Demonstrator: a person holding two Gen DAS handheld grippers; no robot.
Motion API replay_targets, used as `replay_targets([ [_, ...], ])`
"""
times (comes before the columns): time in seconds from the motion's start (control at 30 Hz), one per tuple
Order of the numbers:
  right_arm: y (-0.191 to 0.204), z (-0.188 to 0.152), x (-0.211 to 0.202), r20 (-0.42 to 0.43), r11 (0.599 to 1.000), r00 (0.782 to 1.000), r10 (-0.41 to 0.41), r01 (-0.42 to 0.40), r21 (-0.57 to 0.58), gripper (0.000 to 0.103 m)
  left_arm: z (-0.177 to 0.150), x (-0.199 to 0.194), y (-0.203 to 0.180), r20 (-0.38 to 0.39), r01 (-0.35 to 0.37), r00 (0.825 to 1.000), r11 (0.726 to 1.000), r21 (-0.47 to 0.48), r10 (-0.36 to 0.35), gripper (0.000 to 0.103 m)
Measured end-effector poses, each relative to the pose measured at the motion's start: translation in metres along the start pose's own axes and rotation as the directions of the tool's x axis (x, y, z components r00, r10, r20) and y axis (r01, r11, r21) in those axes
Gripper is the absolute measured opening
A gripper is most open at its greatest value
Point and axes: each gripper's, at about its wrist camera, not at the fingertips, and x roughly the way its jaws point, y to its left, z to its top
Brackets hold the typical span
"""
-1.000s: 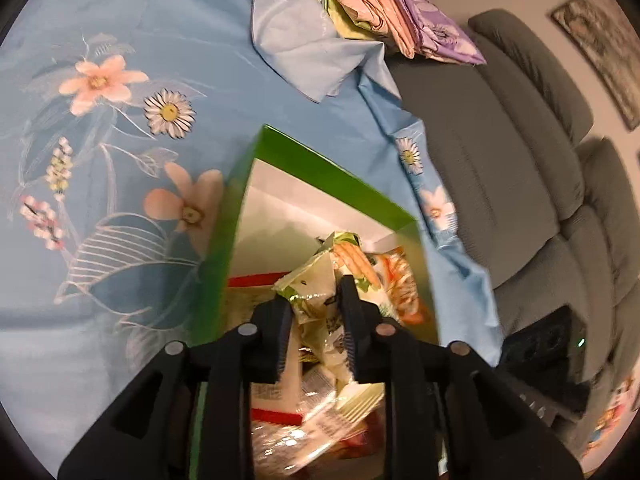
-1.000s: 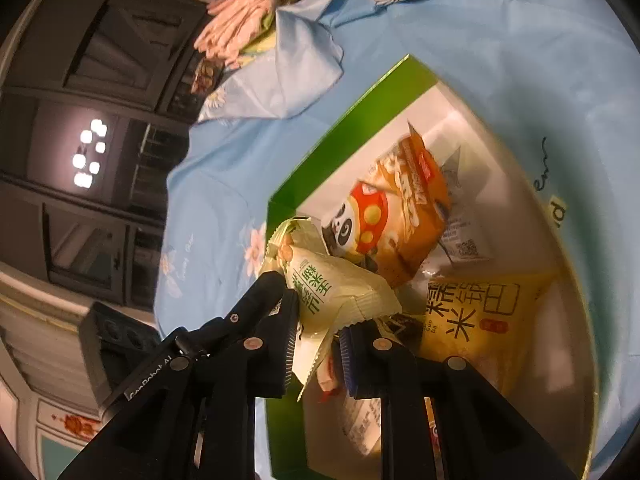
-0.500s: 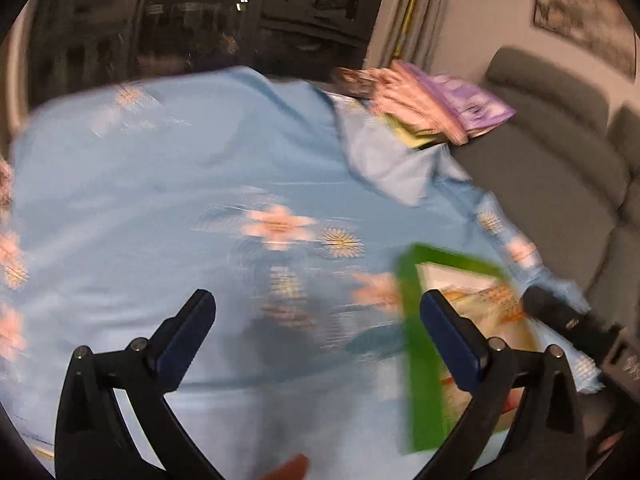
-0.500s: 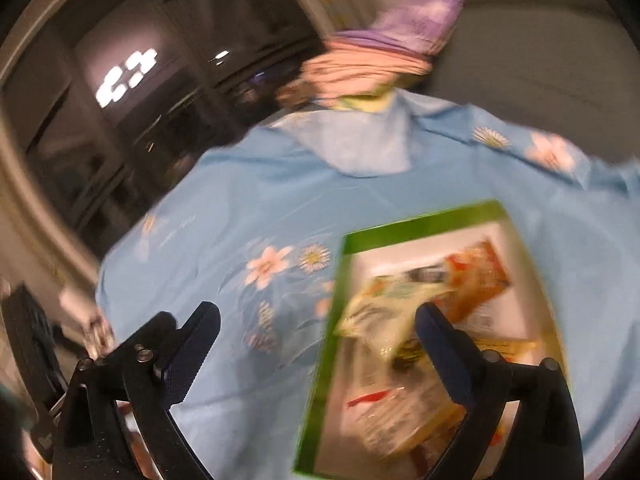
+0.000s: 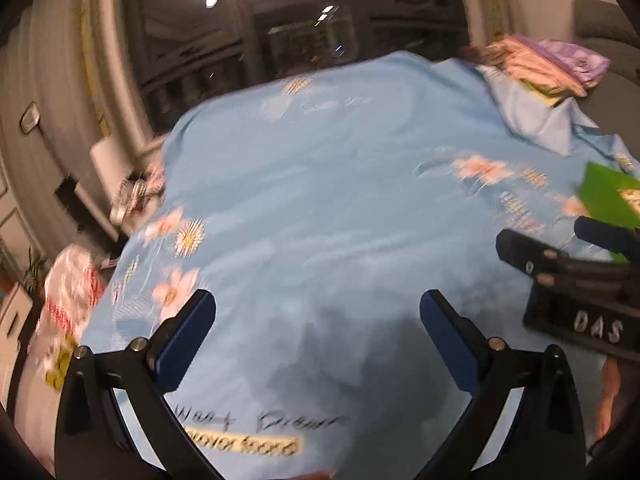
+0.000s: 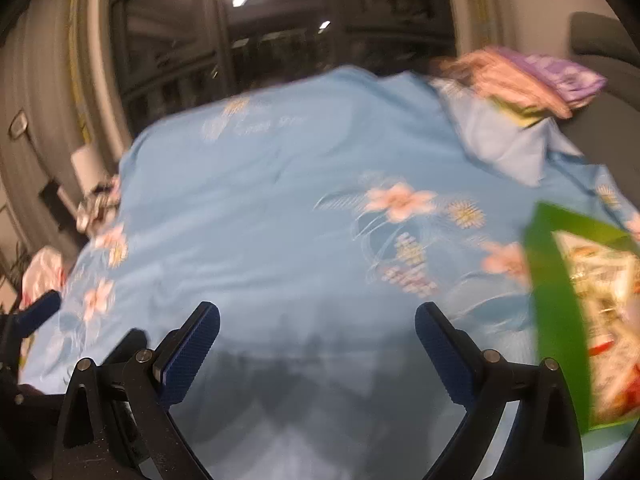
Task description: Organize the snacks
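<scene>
A green box [image 6: 560, 300] filled with snack packets [image 6: 600, 312] lies on the blue floral cloth [image 6: 280, 200], at the right edge of the right wrist view. Only its green corner [image 5: 604, 200] shows in the left wrist view. My left gripper [image 5: 316, 312] is open over bare cloth with nothing between its blue pads. My right gripper [image 6: 318, 320] is open too, also over bare cloth, left of the box. The two grippers are side by side. A red and white snack bag [image 5: 68, 292] lies past the cloth's left edge. Both views are blurred.
Folded pink and purple fabrics [image 6: 532, 76] are piled at the far right corner, next to a grey sofa [image 6: 600, 40]. Dark windows and curtains stand behind the table. Small clutter [image 5: 136, 196] sits off the cloth's far left edge.
Both grippers let go of the green and white snack packet inside the box, opened wide and swung left. The box has slid from the middle of both views to the right edge.
</scene>
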Motion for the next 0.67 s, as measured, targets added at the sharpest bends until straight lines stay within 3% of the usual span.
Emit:
replay_targets([
  [0.1,0.017,-0.008,0.021,-0.038,0.999,0.999,0.002,-0.004,-0.039,0.098,-0.015,0.013,0.022,-0.04,-0.004,0.999,0.998,-0.069,0.001,0.103],
  [0.27,0.031,-0.014,0.059,-0.14,0.993,0.99,-0.032,0.016,-0.114,0.098,-0.027,0.041,0.03,-0.139,-0.019,0.99,0.995,-0.099,0.005,0.102],
  [0.33,0.031,-0.018,0.084,-0.267,0.993,0.963,-0.027,-0.004,-0.114,0.099,-0.031,0.054,0.033,-0.217,0.004,0.976,0.992,-0.126,-0.031,0.102],
  [0.4,0.035,-0.021,0.1,-0.332,0.988,0.942,-0.054,0.003,-0.152,0.103,-0.039,0.066,0.034,-0.293,0.012,0.955,0.988,-0.153,-0.057,0.103],
  [0.43,0.041,-0.021,0.1,-0.33,0.982,0.941,-0.08,0.017,-0.189,0.103,-0.043,0.072,0.035,-0.326,0.02,0.942,0.985,-0.169,-0.075,0.103],
  [0.53,0.047,-0.022,0.102,-0.328,0.974,0.94,-0.095,0.02,-0.224,0.103,-0.044,0.068,0.045,-0.304,0.048,0.945,0.968,-0.246,-0.124,0.102],
  [0.67,0.042,-0.022,0.099,-0.328,0.981,0.942,-0.069,0.004,-0.194,0.103,-0.044,0.067,0.038,-0.323,0.023,0.942,0.977,-0.214,-0.093,0.103],
])
